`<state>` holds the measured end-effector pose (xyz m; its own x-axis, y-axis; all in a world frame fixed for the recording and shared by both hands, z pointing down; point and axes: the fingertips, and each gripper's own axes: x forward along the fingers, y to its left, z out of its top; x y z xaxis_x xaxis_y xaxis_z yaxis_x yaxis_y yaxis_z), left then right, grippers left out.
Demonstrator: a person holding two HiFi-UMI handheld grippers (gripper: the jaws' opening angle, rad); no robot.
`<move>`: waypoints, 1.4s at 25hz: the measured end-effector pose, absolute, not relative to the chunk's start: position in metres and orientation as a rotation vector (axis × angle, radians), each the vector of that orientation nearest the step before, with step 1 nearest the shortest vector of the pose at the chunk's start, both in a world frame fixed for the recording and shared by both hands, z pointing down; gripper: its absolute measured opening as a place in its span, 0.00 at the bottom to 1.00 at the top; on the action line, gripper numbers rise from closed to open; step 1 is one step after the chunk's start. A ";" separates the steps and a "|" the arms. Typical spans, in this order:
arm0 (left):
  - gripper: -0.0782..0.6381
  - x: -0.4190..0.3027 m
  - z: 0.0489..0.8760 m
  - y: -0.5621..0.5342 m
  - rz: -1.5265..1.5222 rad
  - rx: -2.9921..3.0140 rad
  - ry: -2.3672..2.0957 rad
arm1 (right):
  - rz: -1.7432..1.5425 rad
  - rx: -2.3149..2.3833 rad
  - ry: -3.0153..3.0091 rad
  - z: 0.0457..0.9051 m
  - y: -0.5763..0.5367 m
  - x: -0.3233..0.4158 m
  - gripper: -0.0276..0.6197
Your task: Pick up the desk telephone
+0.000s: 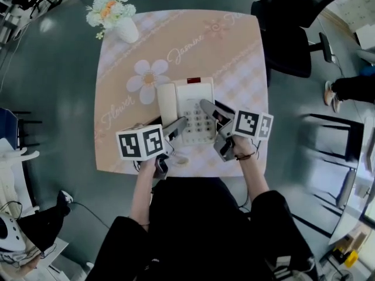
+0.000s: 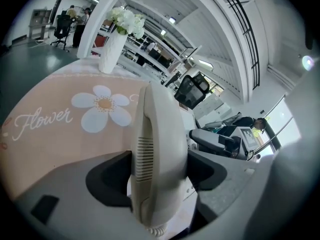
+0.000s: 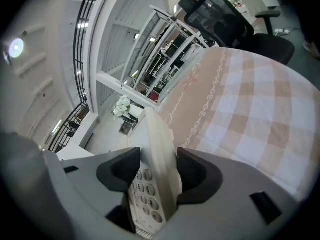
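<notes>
The white desk telephone [image 1: 190, 107] lies in the middle of the peach-clothed table [image 1: 234, 51], handset [image 1: 167, 103] along its left side. In the left gripper view the handset [image 2: 162, 134] stands between both dark pads, and my left gripper [image 2: 160, 171] is shut on it. From the head view the left gripper [image 1: 179, 123] reaches the handset's near end. My right gripper [image 3: 159, 171] is shut on the right edge of the phone base [image 3: 145, 191], beside the keypad. In the head view the right gripper [image 1: 210, 111] sits over the keypad's right side. Whether the phone is off the cloth, I cannot tell.
A white vase of flowers [image 1: 120, 19] stands at the table's far left corner. A black office chair [image 1: 290, 34] is at the far right, and metal stools [image 1: 331, 142] stand right of the table. Someone's shoe [image 1: 330, 92] shows at the right.
</notes>
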<state>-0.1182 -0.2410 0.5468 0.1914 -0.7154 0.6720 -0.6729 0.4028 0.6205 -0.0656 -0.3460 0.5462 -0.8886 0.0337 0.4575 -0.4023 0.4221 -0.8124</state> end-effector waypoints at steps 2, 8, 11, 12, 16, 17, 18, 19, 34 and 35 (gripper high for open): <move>0.57 -0.116 0.538 -0.237 -0.052 1.305 -1.507 | 1.453 0.322 -2.289 0.537 -0.342 -0.064 0.38; 0.57 -0.114 0.507 -0.227 -0.055 1.346 -1.522 | 1.432 0.339 -2.351 0.502 -0.331 -0.060 0.38; 0.57 -0.113 0.492 -0.223 -0.040 1.377 -1.535 | 1.424 0.334 -2.381 0.486 -0.326 -0.058 0.38; 0.57 -0.113 0.488 -0.221 -0.035 1.387 -1.538 | 1.424 0.335 -2.389 0.482 -0.325 -0.056 0.38; 0.57 -0.111 0.472 -0.215 -0.032 1.412 -1.556 | 1.422 0.338 -2.422 0.466 -0.319 -0.053 0.38; 0.57 -0.112 0.469 -0.214 -0.031 1.418 -1.562 | 1.418 0.334 -2.430 0.463 -0.318 -0.054 0.38; 0.57 -0.111 0.467 -0.213 -0.029 1.425 -1.565 | 1.413 0.330 -2.436 0.460 -0.316 -0.054 0.38; 0.57 -0.111 0.465 -0.211 -0.029 1.429 -1.567 | 1.408 0.328 -2.439 0.457 -0.315 -0.053 0.38; 0.57 -0.100 0.426 -0.198 -0.035 1.488 -1.629 | 1.427 0.226 -2.564 0.412 -0.297 -0.046 0.38; 0.57 -0.100 0.423 -0.197 -0.040 1.491 -1.635 | 1.435 0.194 -2.587 0.406 -0.296 -0.048 0.38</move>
<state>-0.0996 -0.1973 0.4233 0.1270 -0.8103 0.5720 -0.7811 0.2737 0.5612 -0.0484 -0.2957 0.4063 -0.9760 -0.0284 0.2161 -0.1983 0.5265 -0.8267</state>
